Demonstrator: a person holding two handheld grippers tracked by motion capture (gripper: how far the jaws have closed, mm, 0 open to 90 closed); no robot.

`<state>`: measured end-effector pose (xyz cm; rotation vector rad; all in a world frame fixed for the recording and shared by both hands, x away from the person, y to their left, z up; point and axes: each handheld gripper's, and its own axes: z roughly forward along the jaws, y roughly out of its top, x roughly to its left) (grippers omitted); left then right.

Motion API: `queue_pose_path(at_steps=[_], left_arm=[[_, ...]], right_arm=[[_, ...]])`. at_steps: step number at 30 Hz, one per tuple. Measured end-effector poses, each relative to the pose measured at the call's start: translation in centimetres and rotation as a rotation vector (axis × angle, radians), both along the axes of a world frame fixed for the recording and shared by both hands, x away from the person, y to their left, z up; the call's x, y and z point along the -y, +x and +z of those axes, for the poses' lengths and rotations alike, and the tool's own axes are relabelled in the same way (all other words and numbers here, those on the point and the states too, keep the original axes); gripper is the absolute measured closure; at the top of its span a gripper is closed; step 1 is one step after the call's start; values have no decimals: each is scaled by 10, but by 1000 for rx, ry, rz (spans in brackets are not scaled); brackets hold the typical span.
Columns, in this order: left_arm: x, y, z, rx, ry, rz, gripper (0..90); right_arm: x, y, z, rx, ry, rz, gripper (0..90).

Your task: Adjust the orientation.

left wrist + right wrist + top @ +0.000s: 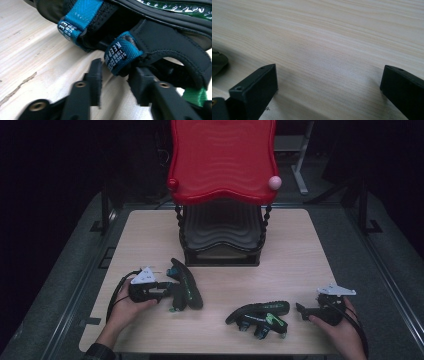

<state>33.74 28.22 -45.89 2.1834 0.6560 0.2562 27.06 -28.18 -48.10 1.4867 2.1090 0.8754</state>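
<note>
Because the left gripper [115, 82] has only the tip of a blue webbing strap tab [122, 53] between its jaws, the hold looks the likeliest thing to fail: the tab is narrow and slick-woven, and a pull could let it slide out, or lift the sandal [184, 284] lopsided so it swings and drops. The jaws stand around the tab, the right one touching it, the left one apart, so nothing is clamped yet. That sandal lies just beside the gripper at about seven o'clock on the wooden table [300, 245], from the table's middle. Its sole is thick, dark and rubbery with a glossy green footbed, and the black padded straps look soft and likely to fold. The second sandal [260, 315] lies on its side near five o'clock. The right gripper [306, 312], jaws wide apart over bare pale wood grain, rests just right of it. A glossy red ribbed shelf [222, 155] tops the black rack [222, 237] at twelve o'clock.
</note>
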Motion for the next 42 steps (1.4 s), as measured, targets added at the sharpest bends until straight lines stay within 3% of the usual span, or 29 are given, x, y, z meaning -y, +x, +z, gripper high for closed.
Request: queue_pose_path(at_steps=[5, 12, 18, 24, 27, 31, 42], left_arm=[[1, 0, 3, -6, -2, 8, 731], [-5, -5, 13, -11, -70, 35, 776], [-18, -12, 21, -20, -99, 49, 798], [-26, -19, 26, -12, -91, 34, 807], [-25, -18, 28, -10, -103, 21, 797], [-20, -14, 30, -12, -151, -2, 770], [7, -5, 34, -9, -219, -49, 746]], right_arm=[[0, 0, 0, 1, 0, 1, 7], [0, 0, 0, 1, 0, 1, 7], [0, 0, 0, 1, 0, 1, 7], [0, 0, 0, 1, 0, 1, 7], [0, 0, 0, 0, 0, 1, 7], [0, 1, 0, 0, 1, 1, 7], [0, 1, 0, 0, 0, 1, 7]])
